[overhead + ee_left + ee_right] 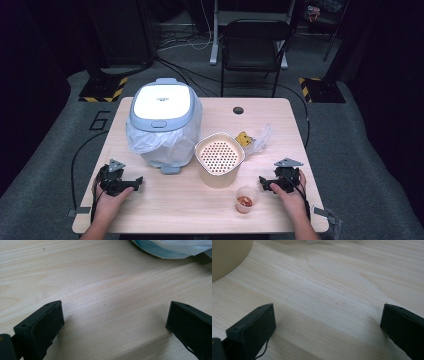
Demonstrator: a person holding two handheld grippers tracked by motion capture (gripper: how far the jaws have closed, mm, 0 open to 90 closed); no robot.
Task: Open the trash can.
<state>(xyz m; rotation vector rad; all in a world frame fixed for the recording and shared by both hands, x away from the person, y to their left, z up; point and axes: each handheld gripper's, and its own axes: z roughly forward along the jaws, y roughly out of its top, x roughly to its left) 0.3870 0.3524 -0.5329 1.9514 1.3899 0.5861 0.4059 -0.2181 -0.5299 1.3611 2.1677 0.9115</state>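
A white and pale-blue rice cooker (pixel 162 120) with a clear plastic bag around its body stands shut at the table's left-middle; its blue edge (pixel 172 248) peeks in at the top of the left gripper view. Beside it stands a beige pot with a perforated insert (pixel 219 159), whose side (pixel 227 257) appears in the right gripper view. A small clear cup with red contents (pixel 246 199) sits near the front. My left gripper (pixel 120 181) rests on the table at front left, open and empty (pixel 113 320). My right gripper (pixel 276 181) rests at front right, open and empty (pixel 327 322).
A clear bag with something yellow (pixel 252 138) lies behind the pot. The wooden table (pixel 165 210) has a cable hole (pixel 238 110) near its far edge. A black chair (pixel 252 47) stands beyond the table. Cables trail from both grippers.
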